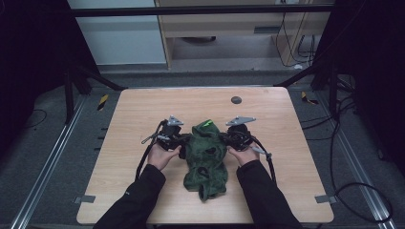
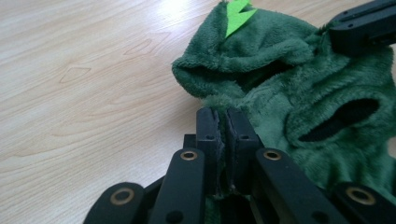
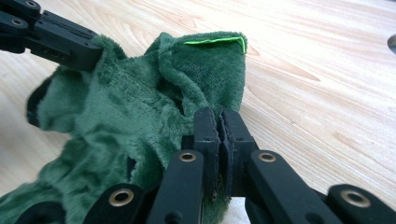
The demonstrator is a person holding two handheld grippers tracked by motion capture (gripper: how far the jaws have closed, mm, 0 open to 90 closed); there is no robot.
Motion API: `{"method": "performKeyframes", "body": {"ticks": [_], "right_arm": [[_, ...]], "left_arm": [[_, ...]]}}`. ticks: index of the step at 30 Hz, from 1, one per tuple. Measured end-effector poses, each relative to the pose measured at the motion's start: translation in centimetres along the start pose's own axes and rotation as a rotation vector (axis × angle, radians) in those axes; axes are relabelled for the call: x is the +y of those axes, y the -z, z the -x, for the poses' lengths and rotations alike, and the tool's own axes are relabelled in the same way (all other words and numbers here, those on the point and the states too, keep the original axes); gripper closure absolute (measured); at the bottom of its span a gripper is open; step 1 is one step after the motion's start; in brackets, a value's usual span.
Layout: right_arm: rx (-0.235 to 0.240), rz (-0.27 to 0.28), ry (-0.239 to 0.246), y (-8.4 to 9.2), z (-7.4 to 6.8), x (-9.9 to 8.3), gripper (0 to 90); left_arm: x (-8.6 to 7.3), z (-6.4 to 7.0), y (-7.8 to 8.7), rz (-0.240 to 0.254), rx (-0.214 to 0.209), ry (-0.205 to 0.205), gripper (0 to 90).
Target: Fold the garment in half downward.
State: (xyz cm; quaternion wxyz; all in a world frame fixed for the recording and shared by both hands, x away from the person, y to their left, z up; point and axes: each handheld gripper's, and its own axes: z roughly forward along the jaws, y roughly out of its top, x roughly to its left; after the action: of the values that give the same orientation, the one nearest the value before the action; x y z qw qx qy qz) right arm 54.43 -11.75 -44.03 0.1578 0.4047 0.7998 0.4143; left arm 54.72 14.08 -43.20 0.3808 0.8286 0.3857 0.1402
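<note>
Pinching opposite edges of the green fleece garment (image 1: pixel 206 155), the left gripper (image 2: pixel 223 122) and right gripper (image 3: pixel 220 122) apparently lift it.

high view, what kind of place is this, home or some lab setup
Most likely a lab or recording rig, not a home: a bare wooden table on metal floor rails, loose cables on the floor, dark frame bars overhead.

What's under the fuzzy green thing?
Wooden table lies under the fuzzy green garment. The left gripper and right gripper pinch its edges. Anything hidden beneath the heap is covered.
</note>
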Motion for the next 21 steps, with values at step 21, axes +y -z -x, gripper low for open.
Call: {"method": "performKeyframes", "body": {"ticks": [21], "right_arm": [[0.089, 0.056, 0.04, 4.0, -2.0, -2.2, 86.3]], "left_arm": [[-2.5, 2.5, 3.8, 0.016, -0.05, -0.033, 85.0]]}}
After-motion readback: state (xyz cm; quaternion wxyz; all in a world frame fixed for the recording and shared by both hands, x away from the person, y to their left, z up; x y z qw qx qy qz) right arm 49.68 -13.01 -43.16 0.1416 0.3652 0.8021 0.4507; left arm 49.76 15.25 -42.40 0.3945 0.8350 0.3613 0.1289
